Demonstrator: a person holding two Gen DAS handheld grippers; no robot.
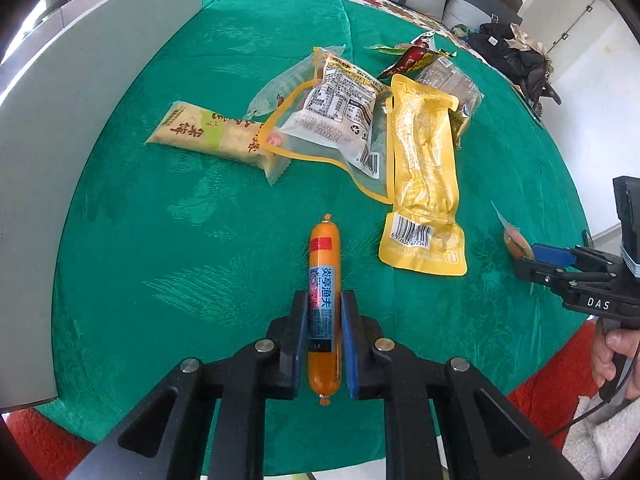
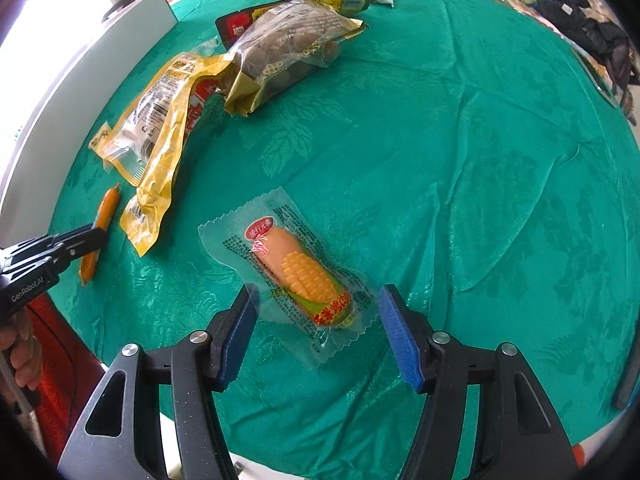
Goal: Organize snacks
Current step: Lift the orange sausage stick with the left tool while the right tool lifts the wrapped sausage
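My left gripper point(image 1: 325, 308) is shut on an orange sausage stick point(image 1: 324, 280) that lies on the green tablecloth point(image 1: 180, 240); it also shows in the right wrist view point(image 2: 100, 236). My right gripper point(image 2: 316, 316) is open, its jaws on either side of a clear-wrapped corn sausage point(image 2: 300, 276) that lies flat on the cloth. The right gripper also shows at the right of the left wrist view point(image 1: 536, 260). A pile of snack packets lies further back: a yellow pouch point(image 1: 424, 176), a white-labelled pouch point(image 1: 336, 116) and a rice cracker pack point(image 1: 212, 136).
A white box wall point(image 1: 80, 120) stands along the left side of the table. A brown snack bag point(image 2: 288, 48) and a red-black packet point(image 2: 240, 20) lie at the back. A black bag point(image 1: 516, 56) sits beyond the table. Red cloth point(image 1: 556, 388) lies below the table edge.
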